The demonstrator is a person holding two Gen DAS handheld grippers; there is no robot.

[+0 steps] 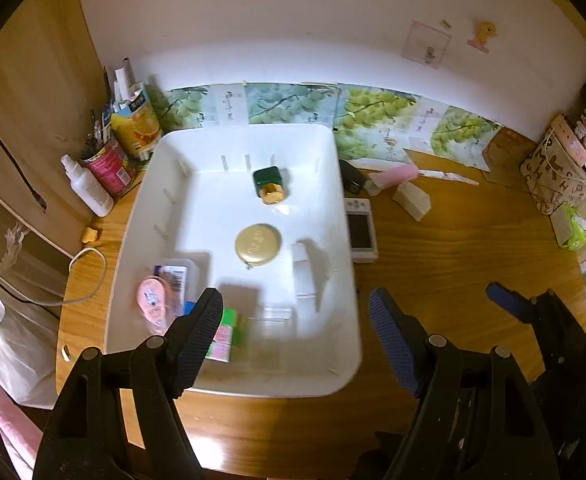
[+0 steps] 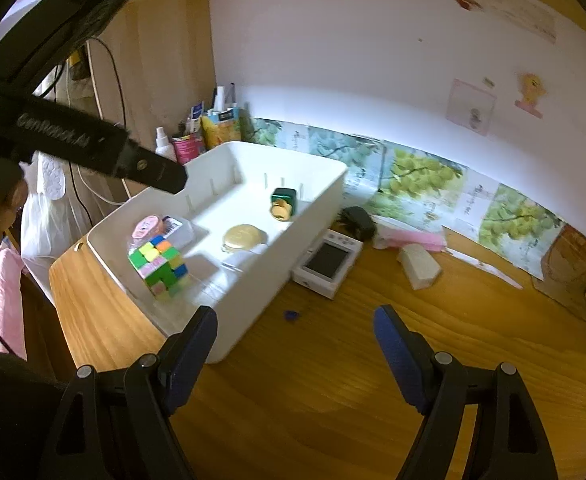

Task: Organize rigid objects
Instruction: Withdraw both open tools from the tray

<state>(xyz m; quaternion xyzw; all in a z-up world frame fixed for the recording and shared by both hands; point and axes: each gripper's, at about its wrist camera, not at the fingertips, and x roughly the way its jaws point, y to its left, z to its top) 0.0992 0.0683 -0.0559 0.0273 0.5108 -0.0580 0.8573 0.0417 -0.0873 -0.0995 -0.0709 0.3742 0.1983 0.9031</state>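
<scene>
White bin (image 1: 345, 272), multicoloured cube (image 2: 159, 268)

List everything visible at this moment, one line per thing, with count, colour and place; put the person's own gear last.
bin: 1, white, on the wooden desk.
puzzle cube: 1, multicoloured, near end of bin.
round compact: 1, gold, middle of bin.
green bottle: 1, gold cap, lying at far end of bin.
pink oval item: 1, near left corner of bin, beside a clear box.
small screen device: 1, white, on desk right of bin.
white block: 1, on desk.
spray bottle: 1, white, left of bin.
left gripper: open, empty, above the bin's near end.
right gripper: open, empty, above bare desk.
</scene>
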